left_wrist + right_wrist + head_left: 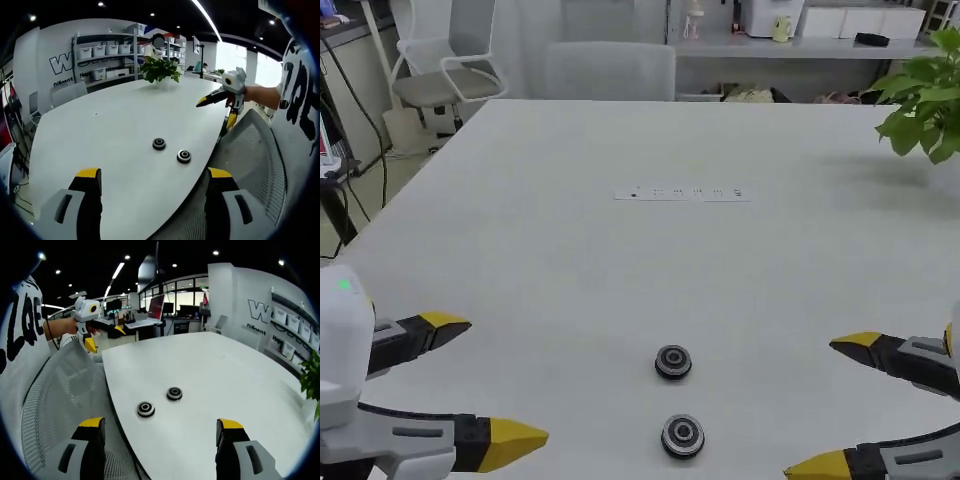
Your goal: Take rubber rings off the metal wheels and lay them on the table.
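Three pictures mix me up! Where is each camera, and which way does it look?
Head view: on the head, looking down at left gripper, right gripper, table.
Left gripper view: on the left gripper, facing the right gripper; own jaws, person's shirt.
Right gripper view: on that gripper, facing the left gripper; own jaws, shirt.
All share two metal wheels.

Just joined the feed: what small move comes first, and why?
Probably ease the left gripper toward the nearer wheel to pin it: it and the right gripper hang open at the sides, and that wheel and the farther wheel lie untouched, dark rings seemingly on.
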Tool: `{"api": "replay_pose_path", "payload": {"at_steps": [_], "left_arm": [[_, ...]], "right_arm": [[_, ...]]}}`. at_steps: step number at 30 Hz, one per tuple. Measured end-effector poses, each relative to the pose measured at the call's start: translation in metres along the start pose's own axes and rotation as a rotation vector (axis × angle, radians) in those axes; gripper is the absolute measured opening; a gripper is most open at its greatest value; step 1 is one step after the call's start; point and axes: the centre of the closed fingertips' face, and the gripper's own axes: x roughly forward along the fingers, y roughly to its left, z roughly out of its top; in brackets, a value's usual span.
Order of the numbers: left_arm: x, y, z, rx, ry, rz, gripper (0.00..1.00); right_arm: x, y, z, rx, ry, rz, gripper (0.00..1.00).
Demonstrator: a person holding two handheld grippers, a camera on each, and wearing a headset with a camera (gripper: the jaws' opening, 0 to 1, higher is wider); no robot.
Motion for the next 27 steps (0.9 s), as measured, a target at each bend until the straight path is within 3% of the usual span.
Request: {"api": "replay_pose_path", "payload": {"at_steps": [8, 13, 27], "left_arm": [[0.001, 0.005, 0.0, -0.001, 0.002, -0.011, 0.84], [0.004, 0.008, 0.006, 0.002, -0.014, -0.014, 0.84], [0.012, 0.005, 0.01, 0.04, -0.006, -0.044, 0.83]], "right_arm": [[0.004, 0.0, 0.005, -0.003, -0.003, 0.005, 0.91], [0.005, -0.001, 0.007, 0.0, -0.004, -0.004, 0.91], [0.003, -0.002, 0.01, -0.003, -0.025, -0.026, 0.91]]}}
